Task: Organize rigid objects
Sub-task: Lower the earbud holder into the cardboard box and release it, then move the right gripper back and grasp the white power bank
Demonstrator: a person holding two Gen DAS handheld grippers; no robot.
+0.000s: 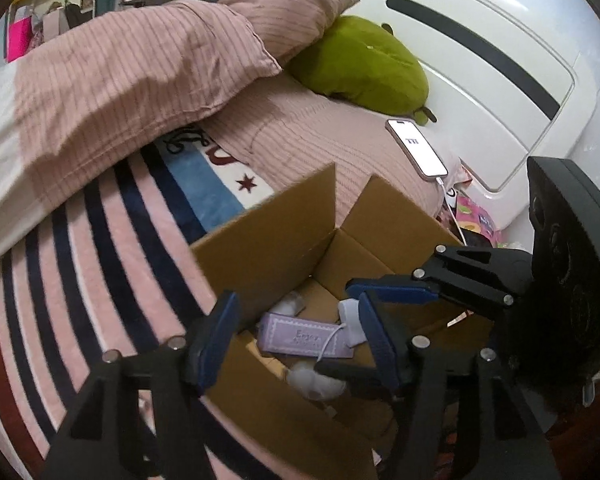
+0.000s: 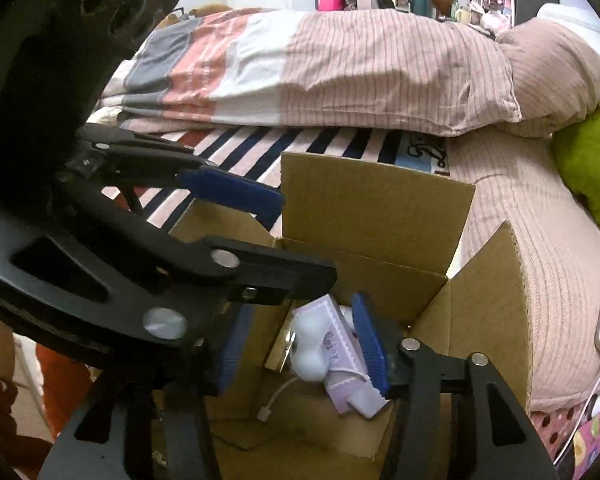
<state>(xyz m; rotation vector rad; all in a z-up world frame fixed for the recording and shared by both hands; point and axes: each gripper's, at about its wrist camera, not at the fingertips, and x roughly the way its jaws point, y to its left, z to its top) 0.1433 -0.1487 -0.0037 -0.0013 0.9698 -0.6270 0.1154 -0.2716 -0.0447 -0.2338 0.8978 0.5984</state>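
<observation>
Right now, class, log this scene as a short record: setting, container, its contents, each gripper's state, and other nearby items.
Setting: bed with striped blanket and pink duvet
Container: open cardboard box, flaps up
Contents: lilac box, white cable, white round objects
Left gripper: open, above the box, holding nothing
Right gripper: open, over the box, holding nothing
Nearby: phone on charge, green plush
</observation>
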